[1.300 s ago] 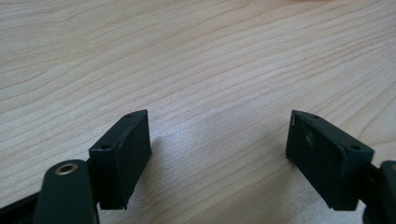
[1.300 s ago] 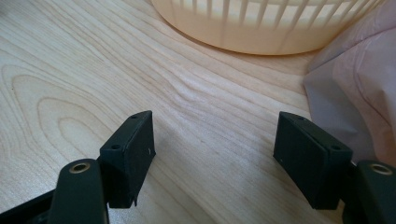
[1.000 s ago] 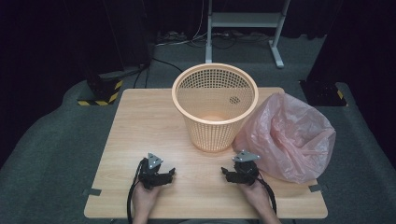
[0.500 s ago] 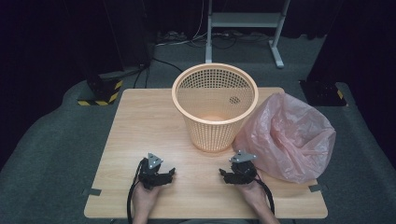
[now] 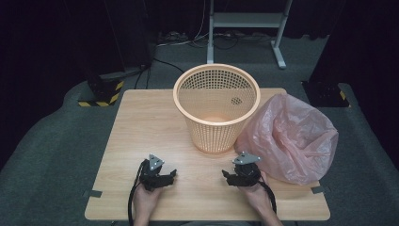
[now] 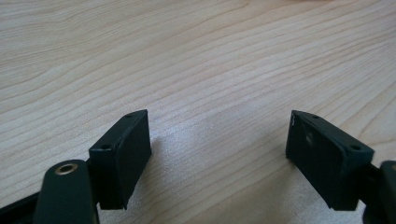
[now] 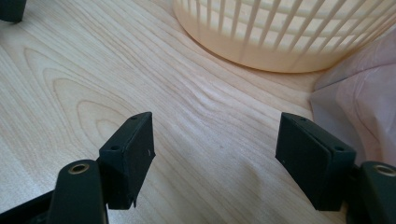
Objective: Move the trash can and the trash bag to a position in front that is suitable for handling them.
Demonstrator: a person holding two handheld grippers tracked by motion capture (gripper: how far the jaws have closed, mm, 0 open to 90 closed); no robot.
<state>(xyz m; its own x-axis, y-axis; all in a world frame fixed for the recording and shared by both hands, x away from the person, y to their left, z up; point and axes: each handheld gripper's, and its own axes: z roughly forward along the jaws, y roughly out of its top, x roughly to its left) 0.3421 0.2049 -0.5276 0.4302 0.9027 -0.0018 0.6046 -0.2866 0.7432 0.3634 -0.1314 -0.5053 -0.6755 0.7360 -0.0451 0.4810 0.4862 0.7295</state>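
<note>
Bag (image 5: 288,137), pink and thin, sat crumpled at right of the high view, touching the basket (image 5: 216,108) at centre and hanging a bit past the table (image 5: 141,122) edge. Right gripper (image 5: 240,178) rested low at lower right, just beside the bag, jaws spread wide and empty. Left gripper (image 5: 162,178) rested at lower left, well apart from both, jaws spread too, nothing between them. In the right gripper view the bag (image 7: 362,100) edge lay at right, the basket (image 7: 280,32) base above. Bag looked very light, soft, slippery, likely to collapse or slide when pinched, and easy to tear on the mesh. Best hold: a bunched fold at the near edge, or the open rim if found. Basket looked light, stiff, tippable.
</note>
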